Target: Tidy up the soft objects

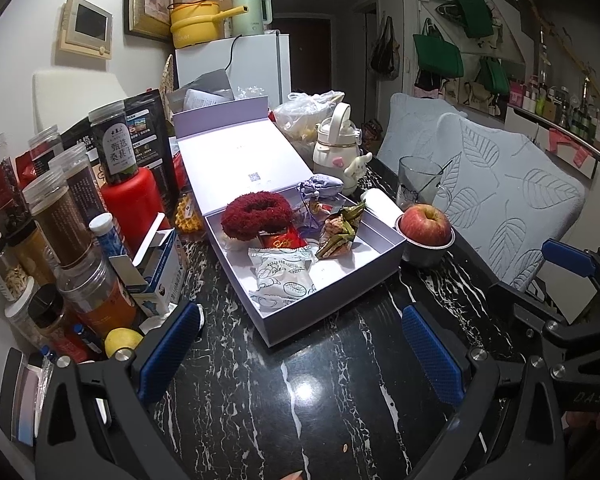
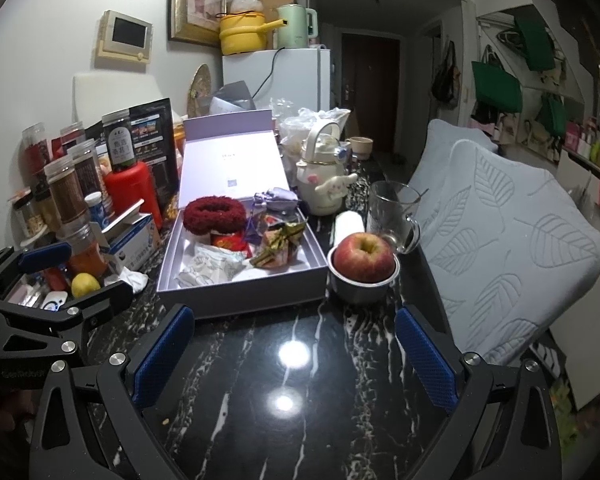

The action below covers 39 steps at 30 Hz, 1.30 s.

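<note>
Fuzzy dark-red ring-shaped scrunchie [image 1: 256,214] sits at the back-left of the open pale-lilac cardboard box [image 1: 332,304], lid folded back flat. Beside it in the box: crinkly white printed snack packet [image 1: 284,280], glossy red packet [image 1: 283,241], green-and-gold foil wrapper [image 1: 339,231], lavender fabric pouch [image 1: 320,189] at the back rim. Just right of the box, red apple [image 2: 364,257] in a small steel bowl [image 2: 362,292]. My left tool [image 1: 302,356] and right tool [image 2: 294,354] both hover spread wide, holding nothing, blue textured pads. Glossy black white-veined marble tabletop [image 2: 292,392] reflects ceiling lights. Jars crowd the left; pale leaf-embossed cushions [image 2: 512,240] on the right.
</note>
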Motion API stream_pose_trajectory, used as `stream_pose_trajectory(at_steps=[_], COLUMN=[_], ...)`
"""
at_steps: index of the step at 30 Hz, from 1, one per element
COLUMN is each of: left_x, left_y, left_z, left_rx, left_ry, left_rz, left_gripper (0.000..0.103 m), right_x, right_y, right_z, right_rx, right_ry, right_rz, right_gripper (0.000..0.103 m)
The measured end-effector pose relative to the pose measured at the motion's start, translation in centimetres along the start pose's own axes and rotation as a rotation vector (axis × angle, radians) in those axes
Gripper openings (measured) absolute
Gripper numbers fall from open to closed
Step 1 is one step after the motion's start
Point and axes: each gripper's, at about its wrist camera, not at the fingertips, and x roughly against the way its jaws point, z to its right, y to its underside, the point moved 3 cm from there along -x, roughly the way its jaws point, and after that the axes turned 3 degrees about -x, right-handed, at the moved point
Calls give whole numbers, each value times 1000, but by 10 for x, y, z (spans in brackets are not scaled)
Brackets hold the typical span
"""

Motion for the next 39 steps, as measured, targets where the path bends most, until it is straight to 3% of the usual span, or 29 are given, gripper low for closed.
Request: stream_pose_trajectory(at_steps=[39], left_x=[-4], left_y=[4], left_z=[-4], left_rx=[-17], left_ry=[-20], left_rz=[-25], left_gripper=[103], right_x=[-6], right_y=[6], right_z=[4], right_rx=[-6], right_ry=[9], right_rz=[-26], right_gripper=[102])
